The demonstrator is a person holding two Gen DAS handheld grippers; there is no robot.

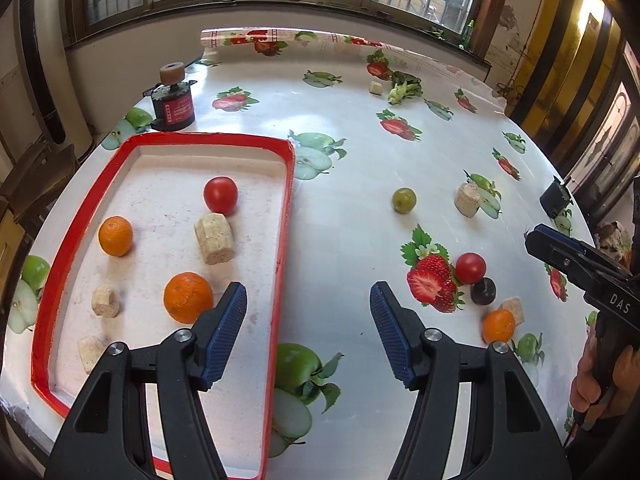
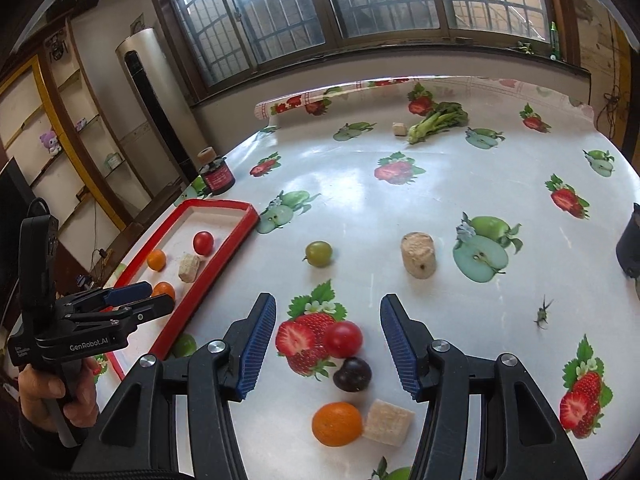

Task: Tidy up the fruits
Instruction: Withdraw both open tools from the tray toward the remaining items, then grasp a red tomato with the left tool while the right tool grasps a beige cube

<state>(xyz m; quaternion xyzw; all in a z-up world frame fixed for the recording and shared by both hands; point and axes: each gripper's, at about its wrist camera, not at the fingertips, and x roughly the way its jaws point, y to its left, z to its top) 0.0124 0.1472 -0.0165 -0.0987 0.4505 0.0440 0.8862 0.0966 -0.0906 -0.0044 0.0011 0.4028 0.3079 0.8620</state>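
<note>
A red-rimmed white tray (image 1: 282,216) holds a red tomato (image 1: 220,195), two oranges (image 1: 115,236) (image 1: 188,297) and several beige blocks. My left gripper (image 1: 308,312) is open and empty, over the tray's right rim beside the near orange. On the table lie a green fruit (image 2: 319,253), a red tomato (image 2: 343,338), a dark plum (image 2: 352,374) and an orange (image 2: 337,423). My right gripper (image 2: 328,338) is open, hovering around the tomato and plum, touching nothing. The tray also shows in the right wrist view (image 2: 240,236).
Beige blocks (image 2: 418,255) (image 2: 387,422) lie among the fruit. A leafy vegetable (image 2: 438,120) lies at the back. A dark jar (image 1: 173,106) stands behind the tray. A dark object (image 2: 630,242) stands at the right edge. The tablecloth has printed fruit.
</note>
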